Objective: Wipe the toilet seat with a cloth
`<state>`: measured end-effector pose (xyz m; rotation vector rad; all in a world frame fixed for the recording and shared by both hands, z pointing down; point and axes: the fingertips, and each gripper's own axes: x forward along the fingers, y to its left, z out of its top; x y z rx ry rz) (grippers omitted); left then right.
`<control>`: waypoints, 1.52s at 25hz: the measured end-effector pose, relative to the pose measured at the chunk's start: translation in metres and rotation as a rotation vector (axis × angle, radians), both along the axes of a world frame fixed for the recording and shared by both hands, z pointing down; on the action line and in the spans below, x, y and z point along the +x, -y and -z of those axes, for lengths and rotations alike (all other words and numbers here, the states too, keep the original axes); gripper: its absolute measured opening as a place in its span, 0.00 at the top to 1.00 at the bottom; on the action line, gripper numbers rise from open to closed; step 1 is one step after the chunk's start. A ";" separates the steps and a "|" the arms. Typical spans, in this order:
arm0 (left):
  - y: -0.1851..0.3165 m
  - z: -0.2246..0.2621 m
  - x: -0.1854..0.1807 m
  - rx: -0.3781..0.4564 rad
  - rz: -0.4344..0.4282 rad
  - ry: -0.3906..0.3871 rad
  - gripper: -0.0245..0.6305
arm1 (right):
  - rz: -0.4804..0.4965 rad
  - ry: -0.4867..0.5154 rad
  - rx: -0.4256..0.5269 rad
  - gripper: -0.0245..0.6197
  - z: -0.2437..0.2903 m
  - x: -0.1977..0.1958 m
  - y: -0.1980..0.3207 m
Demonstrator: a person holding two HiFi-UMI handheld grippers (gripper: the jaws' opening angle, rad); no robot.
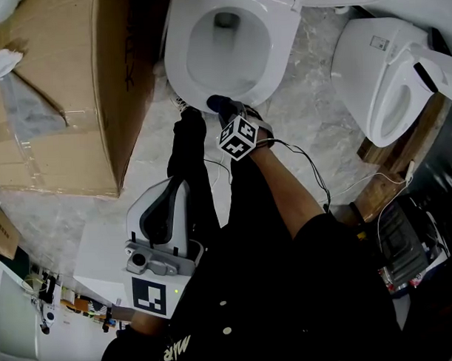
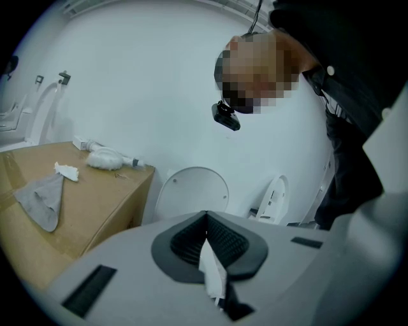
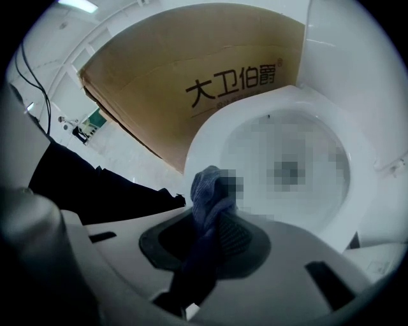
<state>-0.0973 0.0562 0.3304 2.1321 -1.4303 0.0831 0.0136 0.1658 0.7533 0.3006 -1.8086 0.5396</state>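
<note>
The white toilet seat [image 1: 179, 63] rings an open bowl at the top of the head view. My right gripper [image 1: 222, 111] is shut on a dark blue cloth [image 1: 216, 103], which rests at the seat's near front rim. In the right gripper view the cloth [image 3: 209, 188] bunches out of the right gripper [image 3: 208, 215] just in front of the seat [image 3: 217, 130]. My left gripper [image 1: 177, 185] is held back by the person's leg, away from the toilet. In the left gripper view it [image 2: 205, 219] is shut, with a white scrap [image 2: 212, 270] pinched between the jaws.
A large cardboard box [image 1: 53, 93] stands just left of the toilet, with a grey rag [image 1: 27, 109] on top. A second toilet [image 1: 389, 81] sits at the right on a wooden pallet [image 1: 389, 178]. Thin cables [image 1: 315, 177] trail over the marble floor.
</note>
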 end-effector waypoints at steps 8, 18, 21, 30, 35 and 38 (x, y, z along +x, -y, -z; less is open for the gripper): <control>-0.002 -0.002 -0.004 -0.007 0.006 0.003 0.95 | 0.311 0.021 0.064 0.83 0.000 -0.020 -0.013; -0.003 -0.003 -0.009 -0.010 0.021 0.001 0.95 | 0.853 0.002 0.247 0.83 -0.001 -0.032 -0.018; -0.001 -0.003 -0.009 -0.010 0.027 -0.001 0.95 | 0.866 0.014 0.246 0.83 0.000 -0.035 -0.018; -0.001 -0.008 -0.013 -0.023 0.031 -0.002 0.95 | 0.893 0.050 0.260 0.83 0.000 -0.062 -0.005; 0.001 -0.009 -0.018 -0.028 0.036 0.002 0.95 | 0.875 0.061 0.263 0.83 0.000 -0.081 0.008; 0.003 -0.011 -0.021 -0.030 0.038 0.002 0.95 | 0.865 0.051 0.248 0.83 -0.002 -0.088 0.015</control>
